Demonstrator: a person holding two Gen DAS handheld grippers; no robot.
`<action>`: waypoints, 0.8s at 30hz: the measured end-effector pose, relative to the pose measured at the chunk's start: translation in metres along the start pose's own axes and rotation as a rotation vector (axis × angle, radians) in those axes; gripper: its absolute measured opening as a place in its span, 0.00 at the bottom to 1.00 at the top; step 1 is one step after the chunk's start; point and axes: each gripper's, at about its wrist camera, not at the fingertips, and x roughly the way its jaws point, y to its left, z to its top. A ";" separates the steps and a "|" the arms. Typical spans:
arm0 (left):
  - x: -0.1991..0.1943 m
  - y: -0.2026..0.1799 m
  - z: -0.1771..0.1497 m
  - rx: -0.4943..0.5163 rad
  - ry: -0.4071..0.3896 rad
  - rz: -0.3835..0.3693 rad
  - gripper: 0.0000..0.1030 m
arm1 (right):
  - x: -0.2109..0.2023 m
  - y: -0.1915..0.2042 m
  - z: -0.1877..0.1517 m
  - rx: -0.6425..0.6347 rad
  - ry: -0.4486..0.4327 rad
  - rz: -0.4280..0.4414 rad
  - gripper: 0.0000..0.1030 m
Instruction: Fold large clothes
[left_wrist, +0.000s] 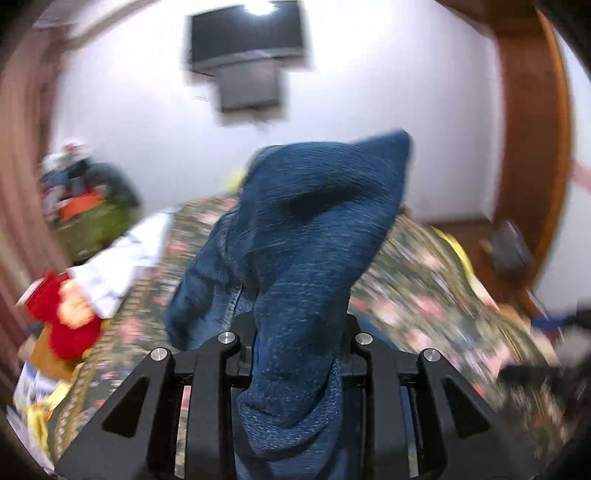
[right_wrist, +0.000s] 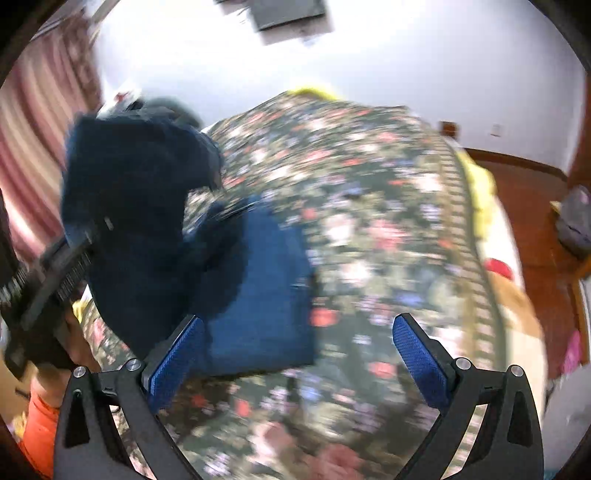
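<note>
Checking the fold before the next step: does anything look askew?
Yes. The blue garment hangs bunched and twisted from the left gripper, not spread on the floral bedspread; the right gripper is open, empty.

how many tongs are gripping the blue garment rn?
1. Left tongs are clamped on the blue knit garment, lifted over the floral bedspread. Right tongs stand open, empty.

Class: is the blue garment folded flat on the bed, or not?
Not folded: the blue garment hangs bunched from the left gripper, lifted above the floral bedspread.
</note>
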 end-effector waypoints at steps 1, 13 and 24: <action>0.012 -0.015 -0.007 0.045 0.064 -0.047 0.26 | -0.007 -0.012 -0.003 0.018 -0.003 -0.016 0.99; 0.020 -0.015 -0.050 0.058 0.403 -0.345 0.66 | -0.021 -0.023 -0.020 0.028 0.014 0.001 0.99; -0.033 0.080 -0.042 -0.190 0.311 -0.242 0.69 | -0.001 0.047 0.015 -0.073 -0.014 0.100 0.99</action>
